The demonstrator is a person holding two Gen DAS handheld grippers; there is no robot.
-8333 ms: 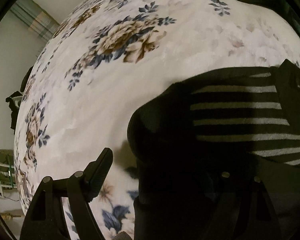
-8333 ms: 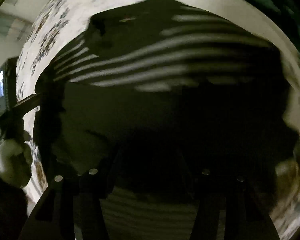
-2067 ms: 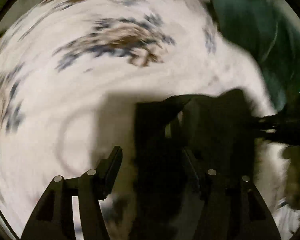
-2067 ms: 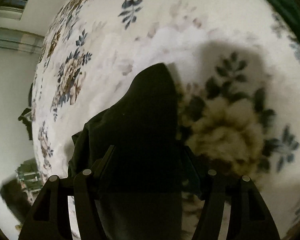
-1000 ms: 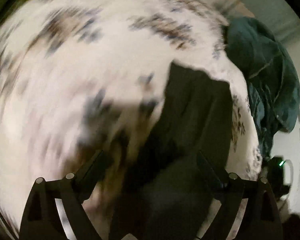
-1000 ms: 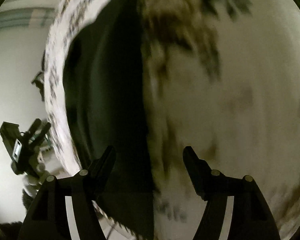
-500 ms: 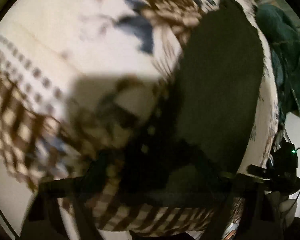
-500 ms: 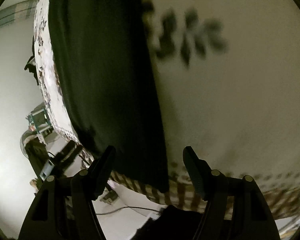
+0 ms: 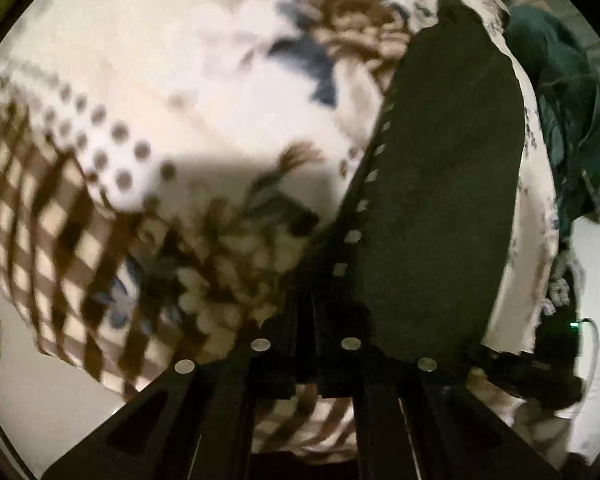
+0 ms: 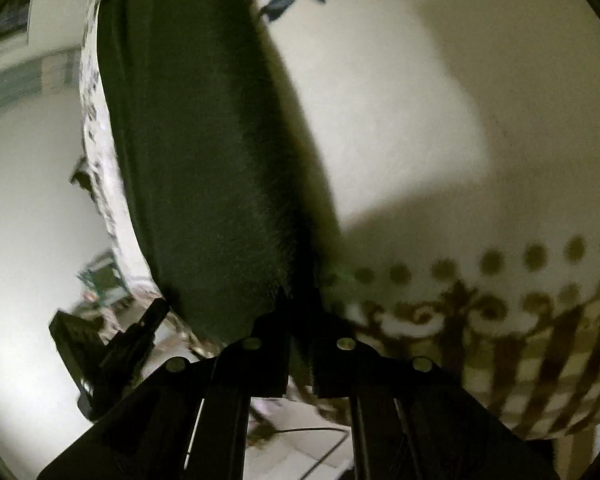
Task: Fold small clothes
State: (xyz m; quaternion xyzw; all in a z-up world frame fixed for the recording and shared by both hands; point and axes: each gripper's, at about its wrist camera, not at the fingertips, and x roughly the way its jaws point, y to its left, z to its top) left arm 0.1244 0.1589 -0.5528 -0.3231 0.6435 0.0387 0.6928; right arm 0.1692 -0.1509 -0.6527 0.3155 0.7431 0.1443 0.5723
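Dark knit cloth, soft and limp: the garment (image 9: 440, 200) lies as a long folded strip on the flowered bedspread (image 9: 180, 80), its near end at the bed's checked front edge and its far end reaching toward the middle of the bed. It looks light and will sag wherever it is not held, so the near corners are the sensible places to take it, one in each tool, lifting evenly so that the fold does not slide open. A row of pale stripe ends shows along its left edge in the left view.

Both tongs are together and clamped on that near end: the left gripper (image 9: 314, 316) pinches the corner by the striped edge, and the right gripper (image 10: 300, 320) pinches the opposite corner, dark cloth passing between its fingers.

A second ago both pairs of fingers stood wide apart above the strip; half a second ago the right pair was still apart. Since then both tools have come closer to the front edge and shut. A teal heap (image 9: 572, 128) lies beyond the bed's right side.
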